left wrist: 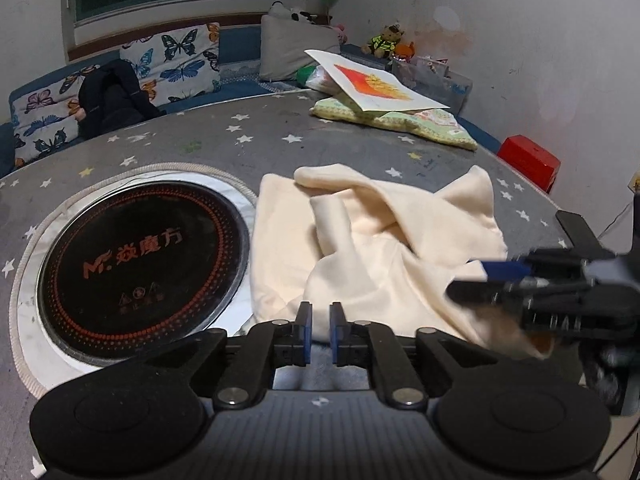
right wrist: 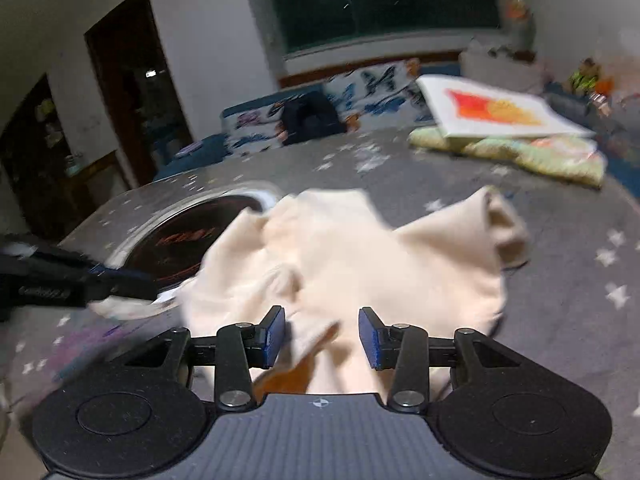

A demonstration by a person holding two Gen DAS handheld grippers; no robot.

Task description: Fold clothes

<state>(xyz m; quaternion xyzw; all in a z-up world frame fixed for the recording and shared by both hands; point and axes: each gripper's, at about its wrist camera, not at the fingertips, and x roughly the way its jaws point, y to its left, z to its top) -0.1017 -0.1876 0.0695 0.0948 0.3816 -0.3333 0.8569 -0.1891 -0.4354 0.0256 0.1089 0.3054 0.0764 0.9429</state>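
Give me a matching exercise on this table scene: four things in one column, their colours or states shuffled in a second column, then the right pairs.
Things:
1. garment
2. cooktop
3. left gripper
4. right gripper

Descriptions:
A. black disc with red dotted rings, set in the table
B. jaws wide apart over the cloth
C. cream, crumpled, not yet folded
D. blue pads close together, a narrow gap between them

Pairs: 1-C, 2-A, 3-D, 4-B
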